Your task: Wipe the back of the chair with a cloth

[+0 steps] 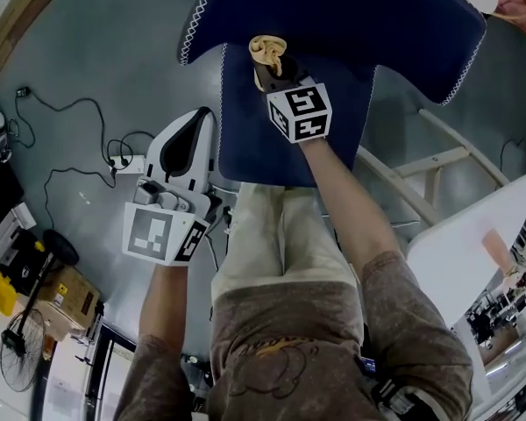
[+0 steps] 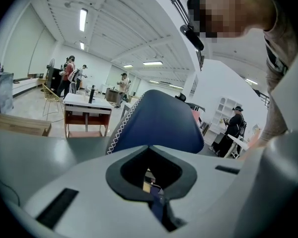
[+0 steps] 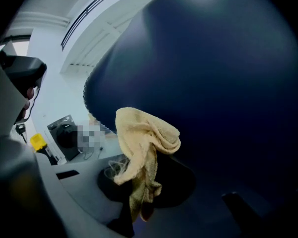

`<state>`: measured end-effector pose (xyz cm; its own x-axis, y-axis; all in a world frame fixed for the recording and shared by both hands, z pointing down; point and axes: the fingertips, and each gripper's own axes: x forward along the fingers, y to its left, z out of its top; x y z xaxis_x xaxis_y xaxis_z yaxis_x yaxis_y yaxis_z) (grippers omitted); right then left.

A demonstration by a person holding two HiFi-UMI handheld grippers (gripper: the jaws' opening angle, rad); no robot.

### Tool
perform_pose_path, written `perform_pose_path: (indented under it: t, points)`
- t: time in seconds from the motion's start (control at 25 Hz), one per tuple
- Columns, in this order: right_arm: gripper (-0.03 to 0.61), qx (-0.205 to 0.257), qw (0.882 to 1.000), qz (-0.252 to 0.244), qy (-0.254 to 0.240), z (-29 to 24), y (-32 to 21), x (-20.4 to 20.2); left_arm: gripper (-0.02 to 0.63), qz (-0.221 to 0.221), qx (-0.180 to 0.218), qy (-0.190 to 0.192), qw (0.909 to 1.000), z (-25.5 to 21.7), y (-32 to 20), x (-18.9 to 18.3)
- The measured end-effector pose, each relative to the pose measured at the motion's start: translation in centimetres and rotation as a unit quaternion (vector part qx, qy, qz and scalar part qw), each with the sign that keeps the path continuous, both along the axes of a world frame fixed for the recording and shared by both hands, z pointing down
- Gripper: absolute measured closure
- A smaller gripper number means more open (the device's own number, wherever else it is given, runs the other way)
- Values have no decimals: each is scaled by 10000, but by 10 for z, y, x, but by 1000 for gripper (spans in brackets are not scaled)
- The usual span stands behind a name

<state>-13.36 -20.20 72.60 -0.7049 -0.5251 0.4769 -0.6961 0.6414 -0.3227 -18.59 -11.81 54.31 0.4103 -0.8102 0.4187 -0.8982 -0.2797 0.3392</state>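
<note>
Cloth (image 1: 267, 49) bunched in the clenched right claw (image 1: 278, 70) appears to touch the navy chair back (image 1: 351, 16) in the head view, with upholstery straight ahead of the tips, ready for a wiping stroke; the left claw (image 1: 188, 134) hangs lower with the chair off to its right, apparently out of the way of the work

Left gripper view: left claw (image 2: 151, 150) pressed together on nothing, chair back (image 2: 159, 123) rising beyond its tips

Right gripper view: right claw (image 3: 139, 202) pinches the yellow cloth (image 3: 144, 138) by its tail, leaving a loose wad just past the tips as the wiping face against the chair back (image 3: 213, 83)
</note>
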Motion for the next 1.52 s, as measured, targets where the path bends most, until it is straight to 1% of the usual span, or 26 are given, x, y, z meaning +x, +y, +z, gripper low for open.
perform_pose_path:
  t: [0.12, 0.24, 0.36, 0.48, 0.64, 0.84, 0.96, 1.16, 1.32, 1.52]
  points:
    - [508, 12, 9994, -345, -54, 7, 8, -26, 606, -81, -5, -24, 10000, 7, 1, -11]
    - [508, 0, 9983, -575, -111, 10, 14, -48, 606, -129, -22, -40, 9999, 12, 5, -17]
    - [508, 6, 9969, -760, -202, -4, 21, -56, 606, -141, -34, -35, 9999, 5, 8, -13]
    - [508, 60, 9955, -913, -248, -6, 29, -65, 606, -131, -35, -25, 9999, 8, 9, -12]
    - [508, 143, 9948, -995, -152, -6, 32, -56, 606, -94, -38, 13, 9999, 9, 4, -7]
    - [508, 154, 9979, -621, 88, -9, 27, -19, 606, -42, -34, 101, 9999, 1, 4, -3]
    - [508, 168, 9988, -407, 211, -1, 27, 4, 606, -14, -49, 115, 9999, 7, 6, -1]
    - [508, 30, 9989, 151, 442, 16, 27, 56, 606, 146, -80, 121, 9998, 12, 8, 11]
    - [508, -98, 9959, 585, 687, 27, 28, 102, 606, 271, -82, 136, 9995, 10, 8, 21]
    - [508, -346, 9862, 1392, 827, 42, 22, 160, 606, 358, -106, 153, 9992, 14, 6, 29]
